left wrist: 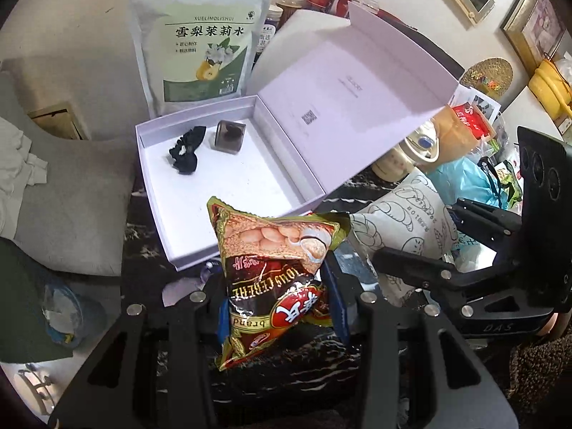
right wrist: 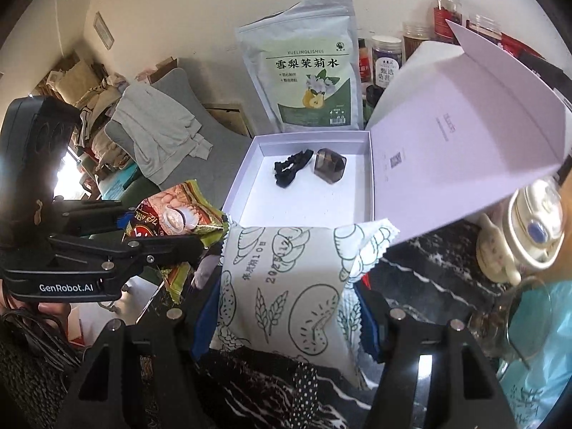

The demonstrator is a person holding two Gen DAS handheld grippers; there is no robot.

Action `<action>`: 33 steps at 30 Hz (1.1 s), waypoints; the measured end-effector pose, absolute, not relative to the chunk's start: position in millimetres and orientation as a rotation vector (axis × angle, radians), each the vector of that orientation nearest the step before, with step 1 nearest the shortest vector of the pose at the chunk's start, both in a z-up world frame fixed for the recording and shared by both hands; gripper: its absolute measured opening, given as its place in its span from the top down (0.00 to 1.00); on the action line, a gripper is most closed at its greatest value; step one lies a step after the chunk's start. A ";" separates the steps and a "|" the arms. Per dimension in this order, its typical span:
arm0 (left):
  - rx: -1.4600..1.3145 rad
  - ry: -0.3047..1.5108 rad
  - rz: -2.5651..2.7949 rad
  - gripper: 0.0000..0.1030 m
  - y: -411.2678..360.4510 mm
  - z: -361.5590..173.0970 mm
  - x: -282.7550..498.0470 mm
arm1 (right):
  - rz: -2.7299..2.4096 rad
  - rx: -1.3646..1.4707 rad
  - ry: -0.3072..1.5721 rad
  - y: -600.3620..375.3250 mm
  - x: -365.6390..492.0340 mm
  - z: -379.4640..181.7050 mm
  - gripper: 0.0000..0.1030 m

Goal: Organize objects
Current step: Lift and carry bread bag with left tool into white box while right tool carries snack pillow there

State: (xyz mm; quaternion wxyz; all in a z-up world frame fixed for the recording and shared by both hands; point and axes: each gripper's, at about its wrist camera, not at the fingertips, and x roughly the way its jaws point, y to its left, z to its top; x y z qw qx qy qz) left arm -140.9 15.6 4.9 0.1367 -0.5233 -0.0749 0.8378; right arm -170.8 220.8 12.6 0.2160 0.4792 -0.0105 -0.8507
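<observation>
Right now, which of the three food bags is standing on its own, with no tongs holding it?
The tall green-and-white pouch behind the open box. The cereal packet and the white doodled bag are each gripped by tongs.

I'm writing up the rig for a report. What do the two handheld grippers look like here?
Both are matte black, angular, with silver screw heads and blue pads inside the fingers. The left gripper carries white "GenRobot.AI" lettering, a boxy black housing with round lenses on top, and black cables trailing near the hand. The right gripper shows a similar lens housing and faint "DAS" lettering.
</observation>
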 end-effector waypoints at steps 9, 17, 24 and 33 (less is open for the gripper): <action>-1.548 -0.211 2.386 0.61 -4.7 -11.2 -185.4 | -2.364 1.354 -0.009 205.6 -208.8 3.6 0.36; -1.599 -0.221 2.336 0.61 -24.6 -34.8 -222.2 | -2.356 1.402 -0.035 191.4 -242.3 -16.2 0.36; -1.626 -0.201 2.304 0.61 -35.6 -56.0 -252.2 | -2.357 1.448 -0.052 186.4 -266.9 -32.3 0.36; -1.636 -0.161 2.286 0.61 -42.6 -77.7 -288.7 | -2.359 1.480 -0.062 181.9 -298.9 -50.6 0.36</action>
